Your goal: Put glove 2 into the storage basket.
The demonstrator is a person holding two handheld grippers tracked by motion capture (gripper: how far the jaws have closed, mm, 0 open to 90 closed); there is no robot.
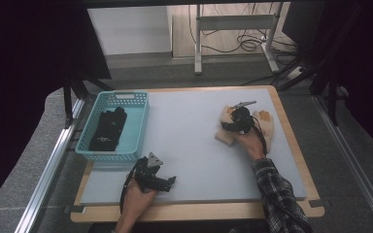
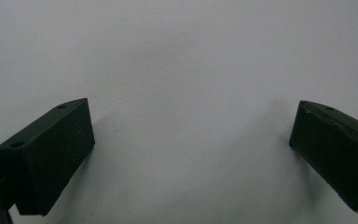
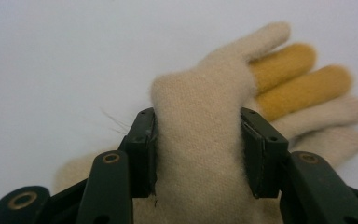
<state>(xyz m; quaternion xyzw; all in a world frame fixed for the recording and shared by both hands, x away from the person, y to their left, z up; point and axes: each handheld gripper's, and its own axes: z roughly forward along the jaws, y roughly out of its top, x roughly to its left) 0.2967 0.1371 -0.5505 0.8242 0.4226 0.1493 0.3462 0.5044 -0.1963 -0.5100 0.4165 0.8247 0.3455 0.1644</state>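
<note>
So from up high I've got the pale grey table (image 1: 194, 145) with a teal basket (image 1: 138, 127) holding black gloves (image 1: 108, 129) at its left, cables on the floor behind. Left gripper view: left gripper (image 2: 191, 144) wide open over bare table. Right gripper view: right gripper (image 3: 198, 154) clamped on the cream glove (image 3: 205, 154), which lies toward the table's right side.

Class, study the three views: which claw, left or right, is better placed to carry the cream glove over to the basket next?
Right. The right claw is already squeezing the cream glove, while the left claw rests open near the basket.
</note>
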